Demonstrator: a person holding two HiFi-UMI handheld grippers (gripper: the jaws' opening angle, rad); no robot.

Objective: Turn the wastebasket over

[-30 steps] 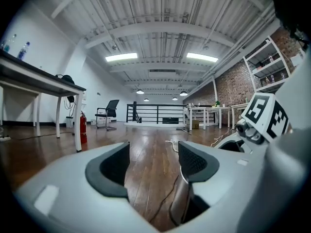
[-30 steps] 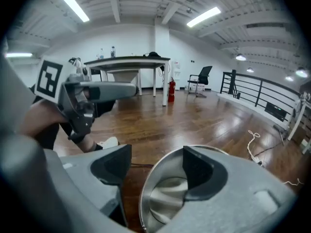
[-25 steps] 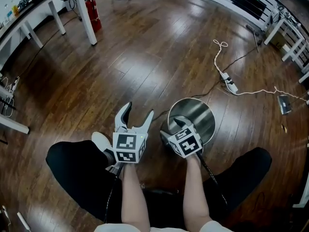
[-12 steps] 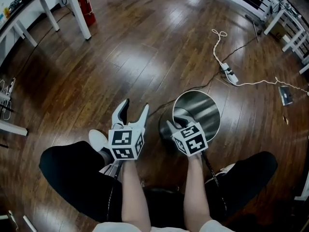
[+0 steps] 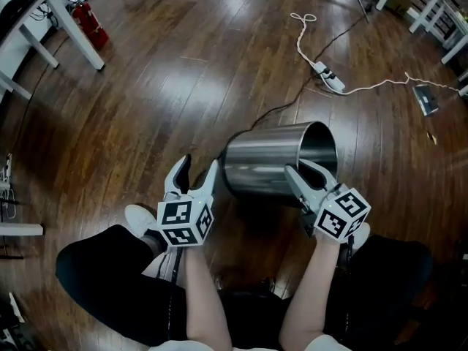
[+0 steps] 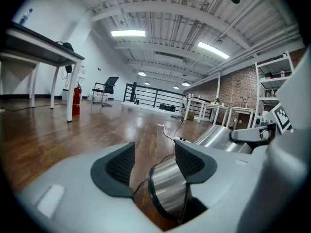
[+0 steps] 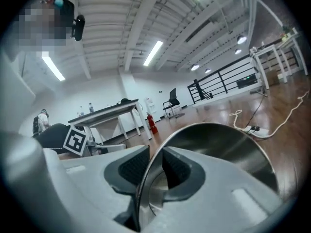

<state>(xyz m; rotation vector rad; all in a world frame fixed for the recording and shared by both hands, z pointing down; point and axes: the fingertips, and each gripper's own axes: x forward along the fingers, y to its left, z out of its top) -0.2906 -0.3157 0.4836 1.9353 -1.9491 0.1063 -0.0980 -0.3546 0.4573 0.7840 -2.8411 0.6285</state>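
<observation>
**Right gripper [image 5: 306,172] clamped on wastebasket rim; left gripper [image 5: 197,168] closing at the base**

1. Right gripper [image 7: 154,161]: the jaws stand narrow and hold the rim of the round brushed-steel wastebasket [image 5: 270,163]. Only the right gripper view shows the grip itself, with one ribbed dark pad inside the wall and one outside, and the thin rim edge running between them.

2. Left gripper [image 6: 153,154]: the jaws stand wide and are closing. The left gripper view shows the wastebasket's [image 6: 167,188] black-edged base end low between them, nearer the right-hand pad. No view shows whether that pad touches the wall. The other pad stands clear.

3. Wastebasket [image 7: 218,149]: the head view shows it tipped on its side over the dark wooden plank floor [image 5: 183,86]. Its open mouth faces the right gripper and its base faces the left gripper. Contact with the floor cannot be determined.

4. Surroundings, head view only: a white power strip on a white cord [image 5: 327,77] lies well beyond the wastebasket's mouth. A red fire extinguisher [image 5: 89,22] stands far off past the base end.
</observation>
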